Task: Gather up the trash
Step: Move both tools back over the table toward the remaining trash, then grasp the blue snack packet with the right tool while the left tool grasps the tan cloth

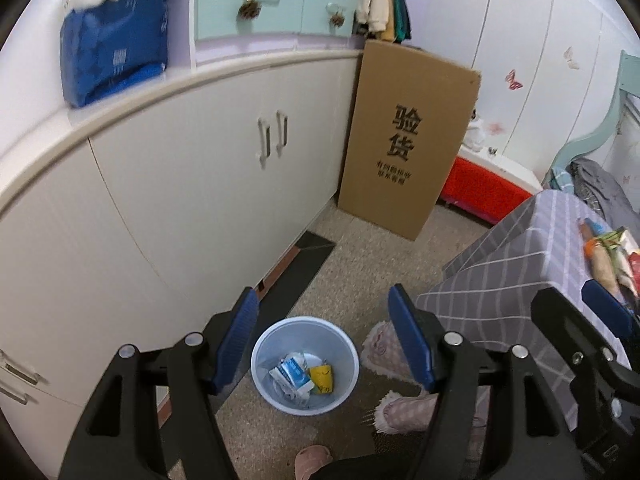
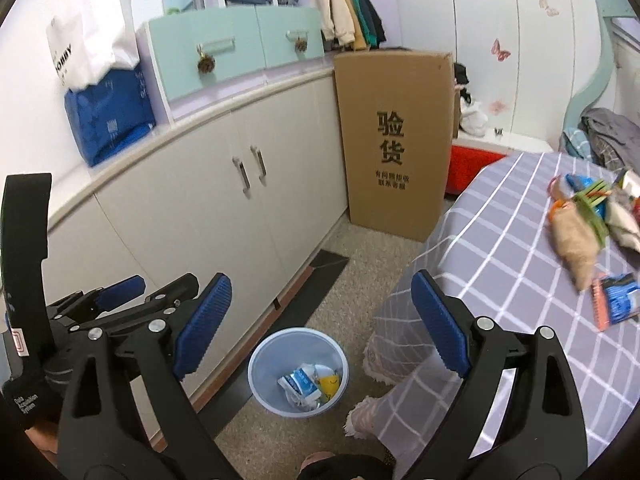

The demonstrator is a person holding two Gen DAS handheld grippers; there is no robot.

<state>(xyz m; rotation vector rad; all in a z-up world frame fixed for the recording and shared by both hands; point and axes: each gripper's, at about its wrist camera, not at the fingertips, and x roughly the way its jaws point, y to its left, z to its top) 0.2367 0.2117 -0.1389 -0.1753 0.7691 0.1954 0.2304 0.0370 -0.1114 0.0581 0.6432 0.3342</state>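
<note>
A pale blue trash bin (image 1: 305, 319) stands on the floor beside the cabinet. Inside it lie a blue-and-white wrapper (image 1: 294, 374) and a yellow cup (image 1: 322, 376). My left gripper (image 1: 323, 292) hangs open above the bin with nothing between its pads. Nothing is in my right gripper (image 2: 322, 280) either; it stands open, also high over the bin (image 2: 298, 330). The left gripper's fingers (image 2: 120, 288) show at that view's left edge. On the checked tablecloth (image 2: 520, 240) to the right lie snack packets (image 2: 580, 236) and a blue wrapper (image 2: 618, 300).
A white cabinet (image 1: 180, 200) runs along the left, with a blue package (image 1: 114, 56) on its top. A tall cardboard box (image 1: 404, 144) leans at the cabinet's far end, a red crate (image 1: 480, 192) behind it. Pink slippers (image 1: 400, 412) lie by the bin.
</note>
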